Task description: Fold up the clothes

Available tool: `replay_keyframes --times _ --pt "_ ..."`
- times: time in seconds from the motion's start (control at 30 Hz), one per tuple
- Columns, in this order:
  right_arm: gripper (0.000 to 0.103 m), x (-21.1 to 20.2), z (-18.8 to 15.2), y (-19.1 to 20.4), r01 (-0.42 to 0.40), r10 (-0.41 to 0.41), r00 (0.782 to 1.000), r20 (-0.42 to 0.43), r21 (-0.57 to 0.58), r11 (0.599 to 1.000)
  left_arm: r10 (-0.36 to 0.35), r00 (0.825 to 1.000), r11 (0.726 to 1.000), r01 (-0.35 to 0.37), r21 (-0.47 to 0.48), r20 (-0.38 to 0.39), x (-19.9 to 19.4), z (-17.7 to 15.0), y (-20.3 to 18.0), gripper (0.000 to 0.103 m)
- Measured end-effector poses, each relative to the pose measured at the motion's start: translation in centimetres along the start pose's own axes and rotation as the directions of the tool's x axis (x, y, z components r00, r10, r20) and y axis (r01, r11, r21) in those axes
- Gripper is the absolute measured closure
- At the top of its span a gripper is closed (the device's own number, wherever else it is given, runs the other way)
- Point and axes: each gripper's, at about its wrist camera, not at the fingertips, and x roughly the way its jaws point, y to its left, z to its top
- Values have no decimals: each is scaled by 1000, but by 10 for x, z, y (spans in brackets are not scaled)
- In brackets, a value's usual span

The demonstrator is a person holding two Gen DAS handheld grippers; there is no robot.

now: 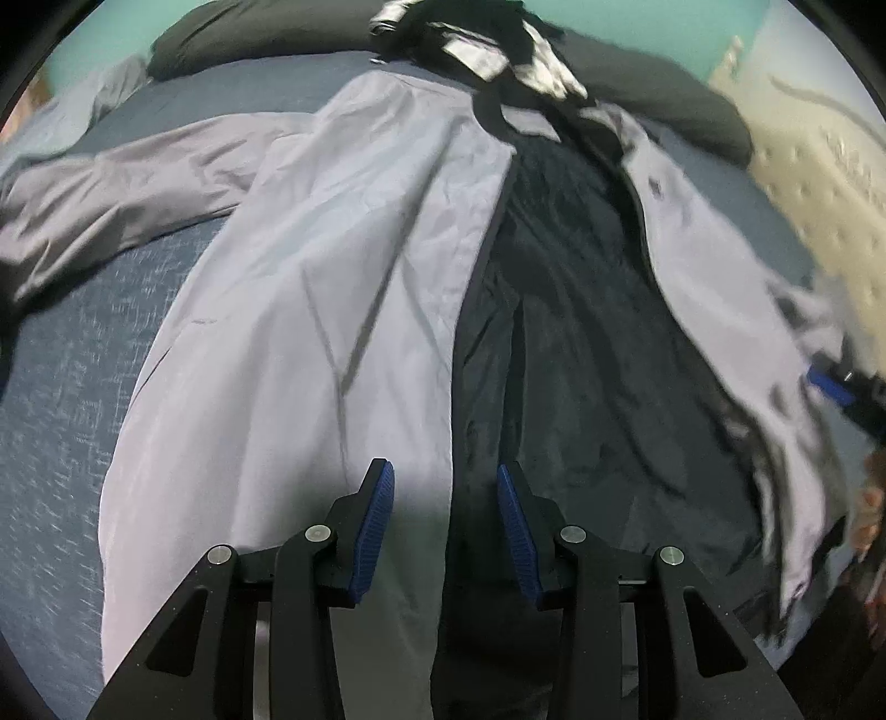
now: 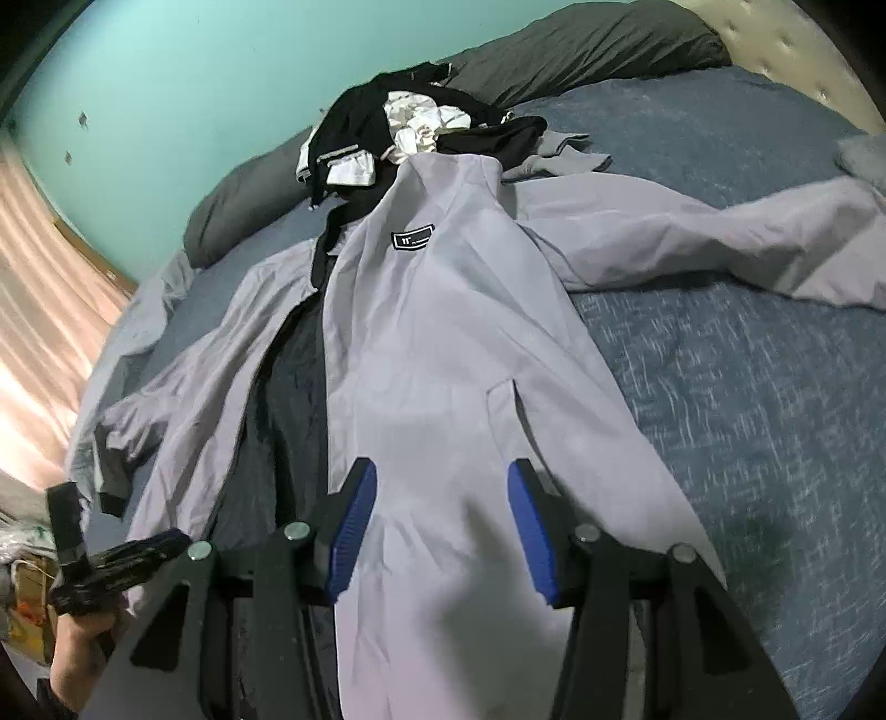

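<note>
Jaws of the left gripper (image 1: 446, 531) apart, nothing between the pads, poised over the hem where the pale panel edge meets the dark lining. Jaws of the right gripper (image 2: 442, 531) likewise apart and empty, above the other front panel near its hem. Grey jacket (image 2: 443, 343) spread open and face up on the blue bed (image 2: 747, 387), one front panel lying flat, the other rumpled along its outer edge, one sleeve (image 2: 720, 243) stretched out sideways. Probably best now: smooth the rumpled panel flat, close both fronts over the lining so the edges meet, then bring the sleeves in. Worth pinching one layer only at the hem, not the bedcover beneath. Farther off, a heap of black and white clothes (image 2: 410, 133) at the collar, touching it; dark pillows (image 2: 581, 50) beyond.
</note>
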Motion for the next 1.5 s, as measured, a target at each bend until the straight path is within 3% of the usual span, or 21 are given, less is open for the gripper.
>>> replay_keyframes --times 0.17,0.33,0.53,0.63,0.67,0.7,0.97,1.13,1.5 --pt "52 -5 -5 -6 -63 63 998 17 8 998 97 995 992 -93 85 -36 7 3 -14 60" --pt "52 -7 -3 -9 -86 86 995 42 -2 996 153 986 978 -141 155 -65 17 3 -29 60" --pt "52 -4 -1 -17 -109 108 993 49 8 994 155 984 980 -143 136 -85 25 -1 -23 60" --pt "52 -3 -1 -23 -113 112 992 50 24 993 165 983 977 -151 149 -83 24 -3 -21 71" --pt "52 -3 0 -24 -115 114 992 51 31 993 168 982 976 -154 154 -83 24 -4 -21 82" --pt "52 -3 0 -26 -118 116 992 52 37 992 168 982 976 -154 156 -82 23 -4 -20 82" --pt "52 -3 3 -27 -128 125 990 57 42 991 82 994 990 -72 123 -78 7 5 -14 86" --pt "52 -4 6 -30 -133 129 989 67 54 990 -19 997 996 25 81 -78 -4 18 -20 86" --pt "52 -9 11 -45 -137 128 988 87 99 986 -151 984 985 157 72 -90 17 62 -89 86"
